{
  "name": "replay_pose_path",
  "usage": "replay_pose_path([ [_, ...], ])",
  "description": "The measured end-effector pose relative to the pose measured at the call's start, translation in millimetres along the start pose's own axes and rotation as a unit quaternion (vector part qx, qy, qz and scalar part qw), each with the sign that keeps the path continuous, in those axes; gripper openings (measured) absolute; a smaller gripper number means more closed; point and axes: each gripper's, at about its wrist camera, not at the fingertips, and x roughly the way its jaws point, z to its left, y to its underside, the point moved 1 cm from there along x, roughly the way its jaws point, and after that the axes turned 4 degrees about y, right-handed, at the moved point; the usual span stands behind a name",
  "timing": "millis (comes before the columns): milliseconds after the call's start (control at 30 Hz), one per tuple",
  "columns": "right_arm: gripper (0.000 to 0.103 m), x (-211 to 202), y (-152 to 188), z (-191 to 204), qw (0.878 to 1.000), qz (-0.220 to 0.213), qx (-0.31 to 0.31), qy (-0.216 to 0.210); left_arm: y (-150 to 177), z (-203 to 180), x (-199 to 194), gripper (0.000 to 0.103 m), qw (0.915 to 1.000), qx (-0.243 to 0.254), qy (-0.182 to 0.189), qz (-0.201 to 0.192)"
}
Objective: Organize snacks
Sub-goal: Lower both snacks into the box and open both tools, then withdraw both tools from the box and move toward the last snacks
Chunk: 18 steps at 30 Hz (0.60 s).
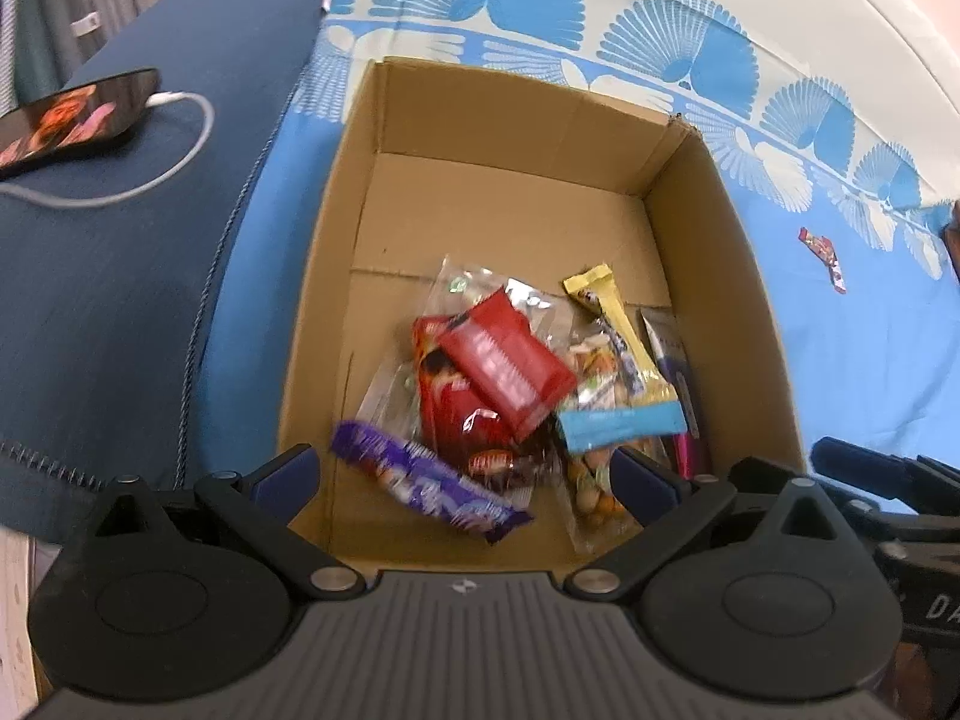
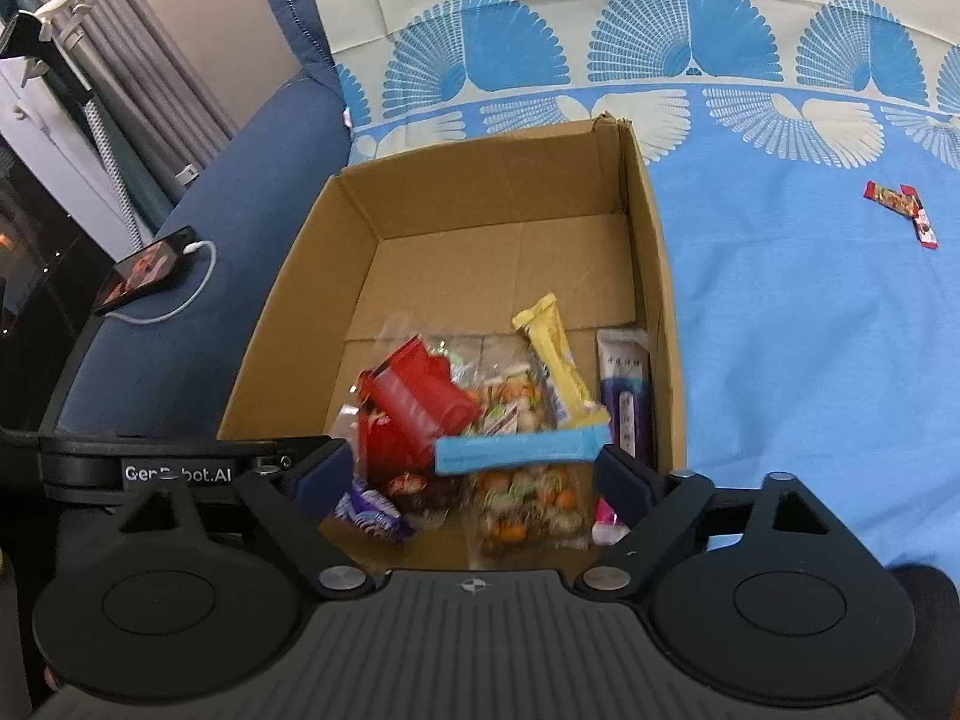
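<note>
Snacks [image 1: 510,384] in box [image 1: 510,114], btwn tongs [image 1: 465,474].

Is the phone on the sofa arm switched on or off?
On. The phone shows a lit, colourful picture on its screen, and a white cable is plugged into it.

Both cameras sit just behind their tools and look forward and steeply down into the same open box [image 1: 528,120] on the bed [image 1: 870,330]. The left wrist view hangs close above the near edge of the box, facing nearly straight down, so the box fills the middle. The right wrist view stands a little to the right and tilts less steeply, taking in more of the far bed and the left sofa [image 2: 240,210]. Both views share the box [image 2: 648,276], the snacks [image 1: 498,372] inside, the phone [image 1: 78,114], and two loose wrappers [image 2: 903,207] far right.
</note>
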Motion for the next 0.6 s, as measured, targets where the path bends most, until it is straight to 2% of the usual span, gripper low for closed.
replay_pose_path([
  [167,0.1,-23,9,11,0.999,-0.024,-0.021,0.01,18,2,-26,0.103,0.9995,-0.018,-0.009,-0.024],
  [300,0.103,-44,18,22,0.998,-0.052,-0.04,0.017,30,-1,-43,0.103,0.9989,-0.013,-0.013,-0.043],
  [600,0.103,-76,39,30,0.995,-0.079,-0.049,0.027,48,-9,-69,0.103,0.9973,-0.008,-0.014,-0.072],
])
